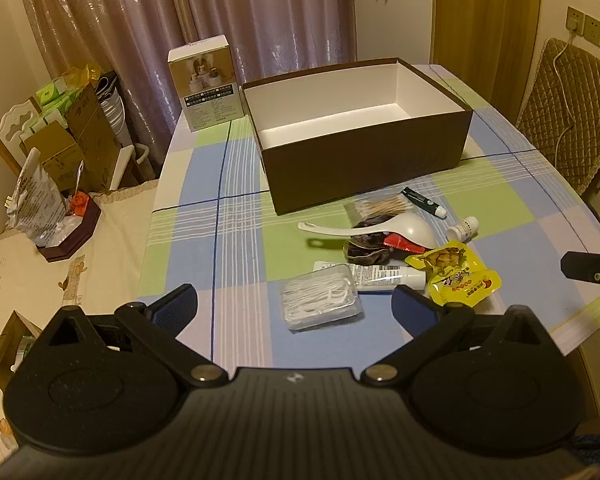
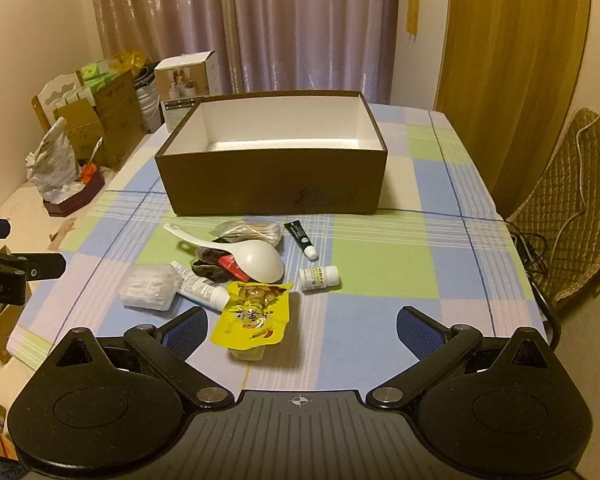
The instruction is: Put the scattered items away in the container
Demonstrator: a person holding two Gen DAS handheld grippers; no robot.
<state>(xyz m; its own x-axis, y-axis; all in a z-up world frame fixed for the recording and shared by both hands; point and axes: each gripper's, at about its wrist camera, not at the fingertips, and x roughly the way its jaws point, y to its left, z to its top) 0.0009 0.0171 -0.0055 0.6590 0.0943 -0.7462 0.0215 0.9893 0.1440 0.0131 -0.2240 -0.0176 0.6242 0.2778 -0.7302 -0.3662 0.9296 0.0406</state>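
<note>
In the left wrist view, the left gripper (image 1: 296,306) is hovering above the near edge of the checked blue, green and white tablecloth (image 1: 228,248), its two blue-padded fingers (image 1: 178,308) standing wide apart and gripping nothing. One open brown cardboard box with a smooth white inside (image 1: 364,168) is sitting farther back on the cloth, holding nothing visible. In front of it one cluster of small things is lying scattered: one clear plastic case of white floss picks (image 1: 322,304), one white squeeze tube (image 1: 384,276), one glossy yellow snack pouch (image 1: 460,278), one smooth white plastic ladle (image 1: 384,230), one crinkled dark wrapper (image 1: 366,244), one clear bag of cotton swabs (image 1: 384,206), one slim dark green tube (image 1: 424,201) and one small white pill bottle (image 1: 464,227) lying on its side. In the right wrist view, the right gripper (image 2: 302,326) is likewise standing wide open and bare, hanging just above the yellow pouch (image 2: 252,316), with the pill bottle (image 2: 319,278), the ladle (image 2: 256,262) and the box (image 2: 276,184) lying beyond it.
</note>
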